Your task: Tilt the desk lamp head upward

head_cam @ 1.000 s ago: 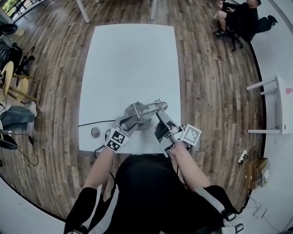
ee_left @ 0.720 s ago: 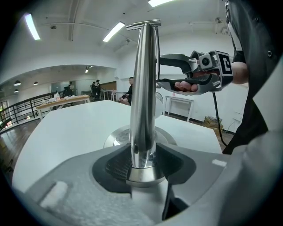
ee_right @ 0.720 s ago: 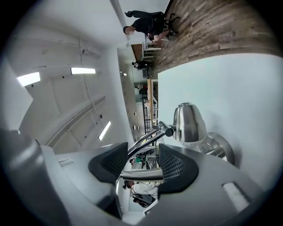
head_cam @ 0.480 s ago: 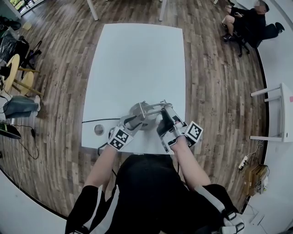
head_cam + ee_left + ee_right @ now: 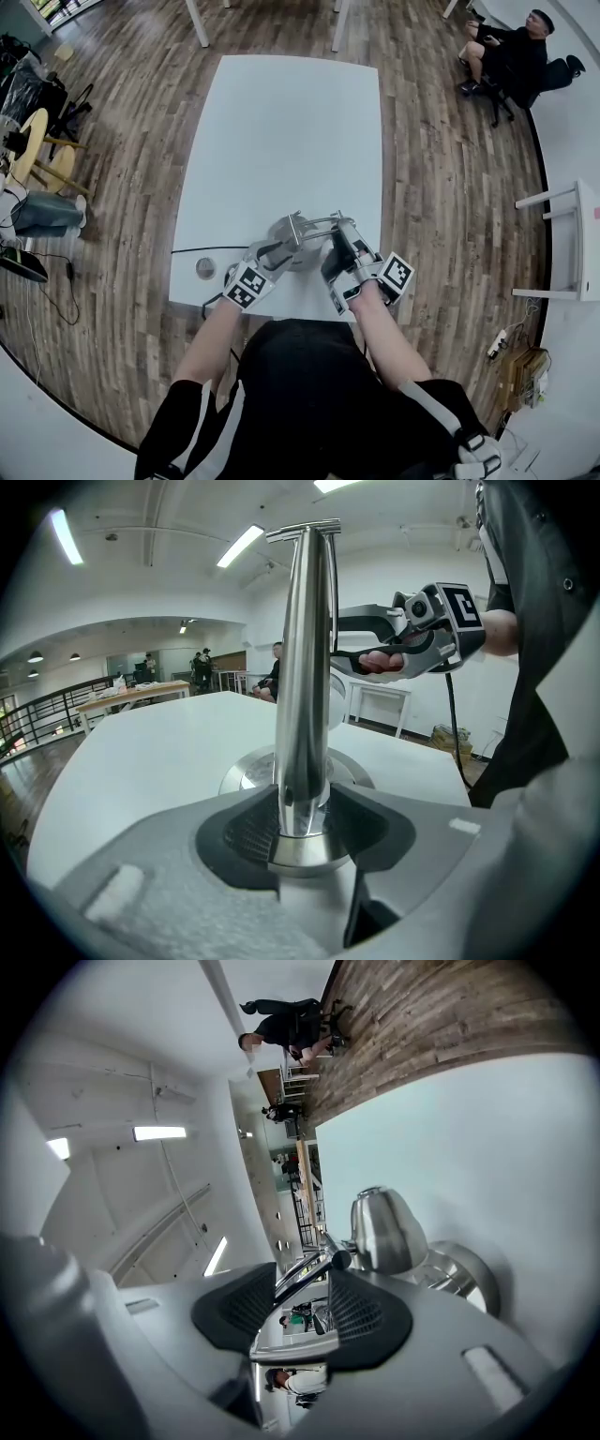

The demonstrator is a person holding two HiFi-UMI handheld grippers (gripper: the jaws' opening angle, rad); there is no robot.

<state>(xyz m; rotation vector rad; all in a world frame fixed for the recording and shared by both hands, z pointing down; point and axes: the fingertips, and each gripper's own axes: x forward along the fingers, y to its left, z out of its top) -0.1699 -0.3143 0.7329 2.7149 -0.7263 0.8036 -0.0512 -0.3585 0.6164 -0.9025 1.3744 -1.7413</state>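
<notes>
White table (image 5: pixel 281 131), with chrome desk lamp (image 5: pixel 292 240) upright near its front edge. Left gripper (image 5: pixel 300 829) clamped on the vertical post (image 5: pixel 306 667) (just above the round base (image 5: pixel 246 772)). Right gripper (image 5: pixel 298 1305) wide but closing round the thin arm (image 5: pixel 302 1277) beside the lamp head (image 5: pixel 384 1232), pads not yet pressing

Right tongs (image 5: pixel 341 242) have moved in: a second ago they sat just short of the lamp (image 5: pixel 291 246), now they straddle its thin arm (image 5: pixel 317 224). The jaws were at their widest then and are closing now.
</notes>
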